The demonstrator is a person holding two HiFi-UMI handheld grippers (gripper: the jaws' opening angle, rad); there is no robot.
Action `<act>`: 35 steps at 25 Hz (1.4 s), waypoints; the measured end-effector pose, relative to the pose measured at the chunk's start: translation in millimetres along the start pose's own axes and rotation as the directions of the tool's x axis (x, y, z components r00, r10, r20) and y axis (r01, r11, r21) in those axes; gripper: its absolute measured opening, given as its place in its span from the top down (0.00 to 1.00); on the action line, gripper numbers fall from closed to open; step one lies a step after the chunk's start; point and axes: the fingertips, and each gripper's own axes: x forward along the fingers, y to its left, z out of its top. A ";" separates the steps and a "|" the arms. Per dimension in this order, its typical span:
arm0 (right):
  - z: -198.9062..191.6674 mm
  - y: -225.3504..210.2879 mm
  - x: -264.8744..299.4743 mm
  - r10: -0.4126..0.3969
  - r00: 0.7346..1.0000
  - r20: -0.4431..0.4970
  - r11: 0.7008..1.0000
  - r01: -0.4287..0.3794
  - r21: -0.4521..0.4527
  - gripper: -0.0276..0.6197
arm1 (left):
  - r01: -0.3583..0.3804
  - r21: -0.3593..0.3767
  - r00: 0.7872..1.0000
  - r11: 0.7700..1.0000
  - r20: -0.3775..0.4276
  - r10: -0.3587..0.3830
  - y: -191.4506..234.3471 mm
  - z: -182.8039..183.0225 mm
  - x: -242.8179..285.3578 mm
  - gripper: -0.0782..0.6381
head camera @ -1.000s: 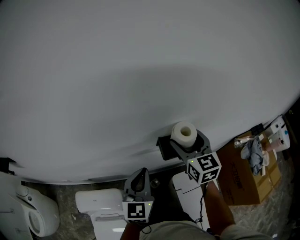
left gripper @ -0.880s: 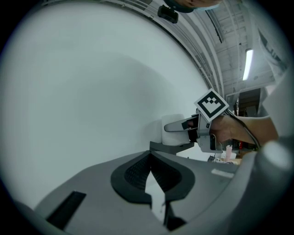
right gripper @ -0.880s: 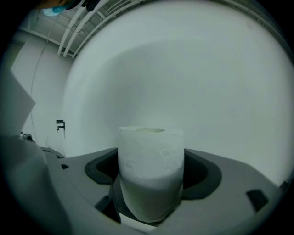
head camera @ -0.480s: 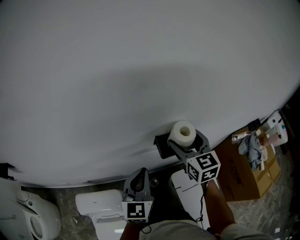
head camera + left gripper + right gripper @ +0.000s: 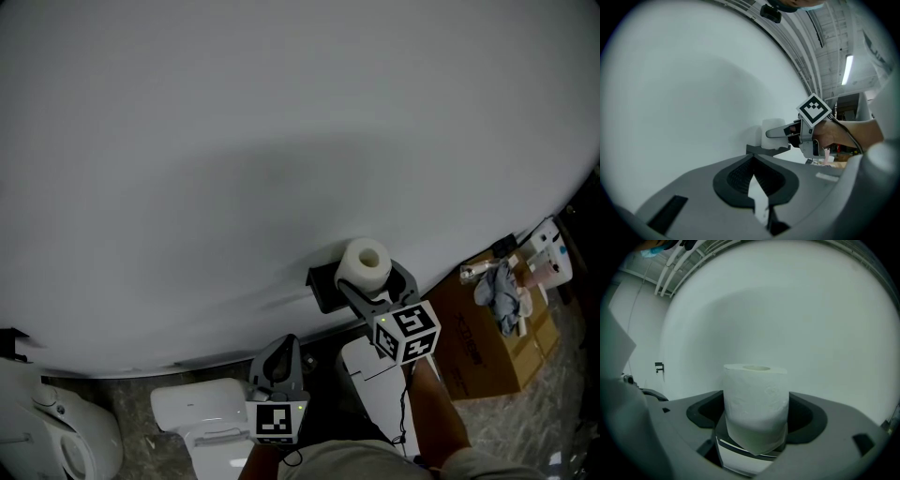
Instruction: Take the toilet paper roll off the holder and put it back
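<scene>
Okay, one toilet paper roll [image 5: 364, 263], upright with its core hole up, close against the white wall [image 5: 234, 141] and right above the one black holder [image 5: 322, 289] fixed to that wall. Cannot tell whether it touches the holder. Right gripper [image 5: 368, 281] has its jaws pressed on both sides of the roll, which fills the gap in the right gripper view. Bare wall runs above and to the left of the roll, so there is open room there. Below, white plastic items [image 5: 197, 405] lie on the floor near the wall's foot. Left gripper [image 5: 281, 349] sits lower and to the left, apart from roll and holder, jaws together at the tips with nothing between them. Two grippers, one marker cube each. One cardboard box [image 5: 487, 347] at right by the wall, a cloth [image 5: 500, 298] on top; one toilet [image 5: 56, 436] at far lower left. Right forearm [image 5: 436, 412] comes up from the bottom edge, reaching toward the wall. Left gripper points at the wall, held low near the body.
</scene>
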 end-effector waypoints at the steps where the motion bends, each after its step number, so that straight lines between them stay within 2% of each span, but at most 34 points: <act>1: 0.9 -0.1 -0.7 -0.002 1.000 0.005 1.000 0.002 0.001 0.39 | -0.001 0.001 1.000 1.000 0.000 0.001 1.1 -0.5 -0.6 0.89; 7: 7.1 0.2 -9.6 -0.008 0.999 0.037 1.000 0.008 0.016 0.39 | 0.014 0.015 1.000 1.000 -0.010 -0.014 3.0 -2.8 -3.4 0.89; 13: 10.7 0.3 -27.3 -0.028 0.998 0.063 0.999 0.026 0.030 0.39 | 0.037 -0.001 0.999 0.999 0.008 -0.037 -0.5 0.1 -1.4 0.89; 19: 8.1 0.9 -60.5 -0.041 0.992 0.121 0.995 0.030 0.097 0.39 | 0.084 -0.019 0.996 0.996 0.031 -0.083 -13.5 6.8 2.6 0.89; 28: -6.9 12.0 -81.2 -0.081 0.990 0.117 0.991 0.067 0.118 0.40 | 0.156 0.014 0.988 0.988 0.012 -0.157 -28.4 7.8 5.3 0.89; 35: -20.4 25.1 -88.6 -0.076 0.992 0.106 0.993 0.066 0.093 0.40 | 0.157 0.022 0.988 0.987 -0.007 -0.157 -28.8 5.2 5.0 0.89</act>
